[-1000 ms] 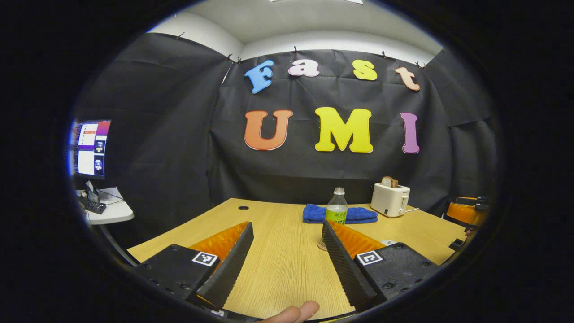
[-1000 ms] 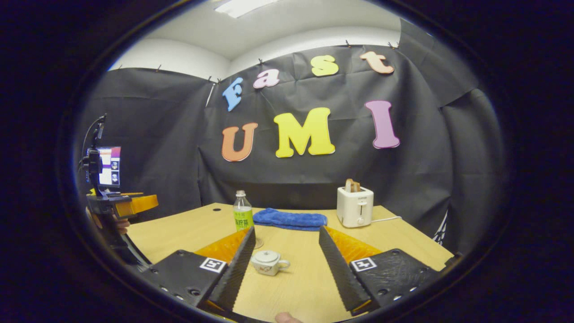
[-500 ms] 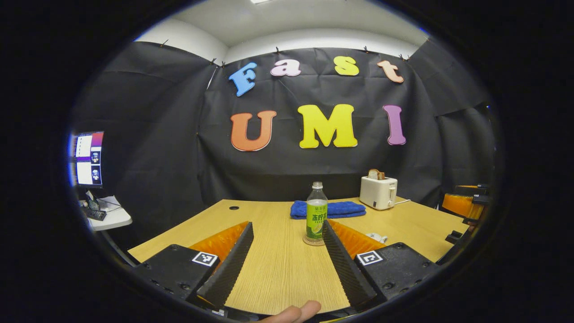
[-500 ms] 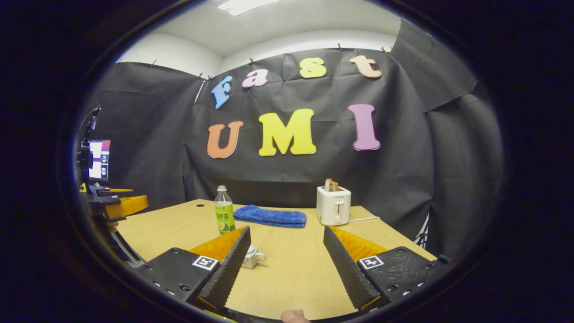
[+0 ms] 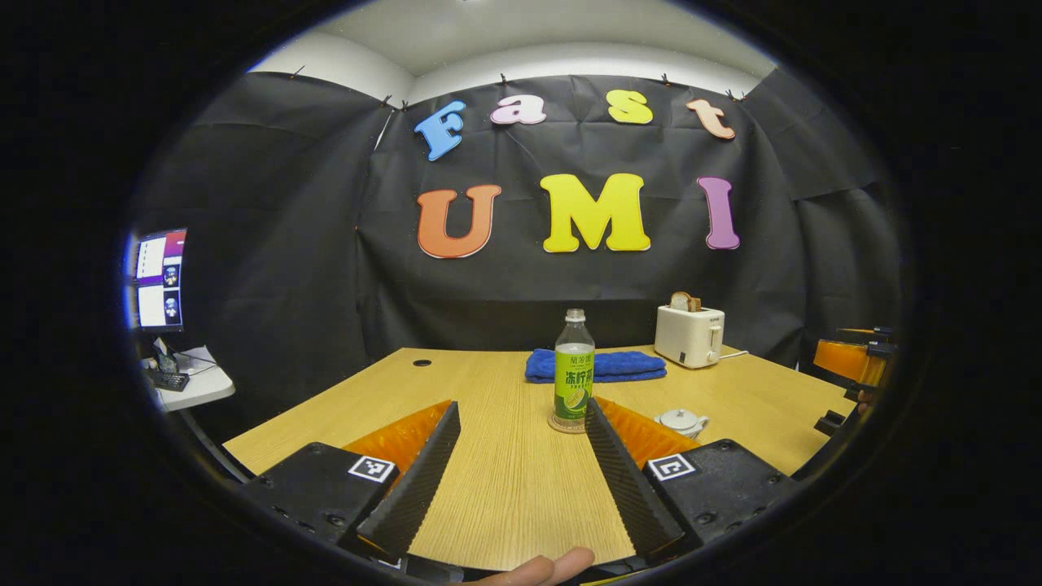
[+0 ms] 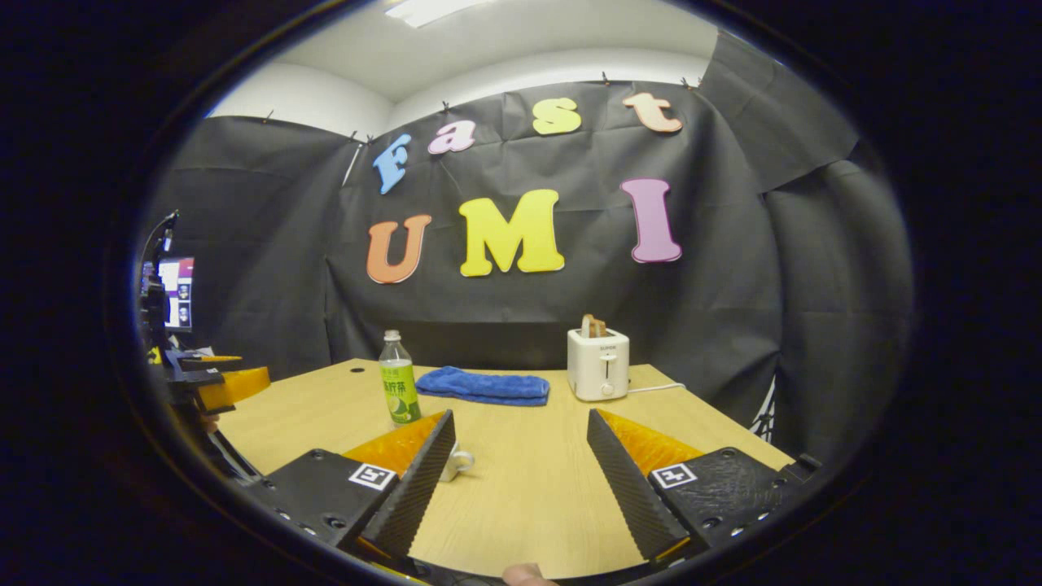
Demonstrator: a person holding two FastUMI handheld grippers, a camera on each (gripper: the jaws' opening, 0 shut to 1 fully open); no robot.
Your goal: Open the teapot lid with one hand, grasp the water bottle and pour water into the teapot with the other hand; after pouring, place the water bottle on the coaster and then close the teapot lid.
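Note:
A clear water bottle (image 5: 574, 369) with a green label stands upright on a round coaster (image 5: 564, 426) on the wooden table (image 5: 505, 480). My left gripper (image 5: 521, 464) is open, short of the bottle, which rises just inside its right finger. A small white teapot (image 5: 682, 421) with its lid on sits right of the bottle. In the right gripper view the water bottle (image 6: 398, 390) stands at the left, and the teapot (image 6: 457, 461) peeks out from behind the left finger, only its handle side showing. My right gripper (image 6: 521, 480) is open over bare table.
A folded blue towel (image 5: 594, 365) and a white toaster (image 5: 689, 335) with bread in it stand at the back of the table. A monitor (image 5: 155, 278) and a side desk are off the table's left. The other gripper (image 6: 213, 382) shows at the left edge of the right gripper view.
The left gripper's view has swung so that the bottle, first half hidden behind its right finger, now stands in full view with the teapot. In the right gripper view the teapot slid from between the fingers to behind the left one.

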